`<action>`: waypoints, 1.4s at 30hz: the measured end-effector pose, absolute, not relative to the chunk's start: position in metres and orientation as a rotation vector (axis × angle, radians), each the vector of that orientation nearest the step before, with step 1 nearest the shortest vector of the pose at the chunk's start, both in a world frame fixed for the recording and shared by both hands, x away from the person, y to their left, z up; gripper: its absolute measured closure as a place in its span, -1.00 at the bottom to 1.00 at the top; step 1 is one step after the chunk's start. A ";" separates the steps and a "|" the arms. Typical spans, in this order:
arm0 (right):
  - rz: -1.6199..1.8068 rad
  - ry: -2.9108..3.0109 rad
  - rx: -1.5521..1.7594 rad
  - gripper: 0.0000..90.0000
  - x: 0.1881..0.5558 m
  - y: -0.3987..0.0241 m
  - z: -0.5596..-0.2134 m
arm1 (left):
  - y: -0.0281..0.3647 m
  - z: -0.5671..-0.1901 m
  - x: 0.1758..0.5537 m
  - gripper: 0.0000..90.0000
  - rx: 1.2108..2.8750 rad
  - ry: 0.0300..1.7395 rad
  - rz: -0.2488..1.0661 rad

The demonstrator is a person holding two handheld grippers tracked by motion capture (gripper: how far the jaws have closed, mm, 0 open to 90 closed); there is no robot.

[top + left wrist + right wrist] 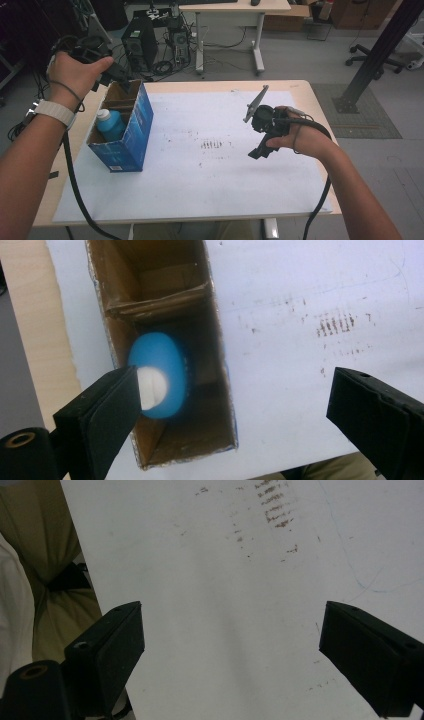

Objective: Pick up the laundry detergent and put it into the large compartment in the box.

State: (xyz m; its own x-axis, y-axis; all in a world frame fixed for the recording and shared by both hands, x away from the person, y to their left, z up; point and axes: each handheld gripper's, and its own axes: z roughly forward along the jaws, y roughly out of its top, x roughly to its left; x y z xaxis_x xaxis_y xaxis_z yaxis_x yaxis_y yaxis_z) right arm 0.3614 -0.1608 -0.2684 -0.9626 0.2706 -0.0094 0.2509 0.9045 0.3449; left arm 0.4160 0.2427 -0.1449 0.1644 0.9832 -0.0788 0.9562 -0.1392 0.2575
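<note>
Blue bottle (159, 374) sitting in the box's (131, 135) near compartment.
Left hand-held gripper (232, 415) wide open right above that box; right hand-held gripper (232, 650) also wide open, well off to the box's right, over white paper (200, 170) on the bench (307, 90).

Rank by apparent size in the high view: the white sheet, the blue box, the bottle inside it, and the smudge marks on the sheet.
1. White sheet, largest by far.
2. Blue box.
3. Bottle, though partly hidden by the box walls.
4. Smudge marks, smallest.
</note>
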 end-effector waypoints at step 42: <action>0.545 3.006 0.418 -0.76 0.360 -0.159 -0.268 | 0.146 -0.134 0.433 -0.82 2.297 1.817 0.164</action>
State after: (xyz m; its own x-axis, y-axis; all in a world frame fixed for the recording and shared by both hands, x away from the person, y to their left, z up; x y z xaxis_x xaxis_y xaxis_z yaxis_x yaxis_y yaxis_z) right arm 0.3598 -0.1593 -0.2677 -0.9615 0.2747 -0.0089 0.2541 0.9008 0.3520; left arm 0.4326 0.1458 -0.1344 0.2347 0.9712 -0.0416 0.9481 -0.2193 0.2303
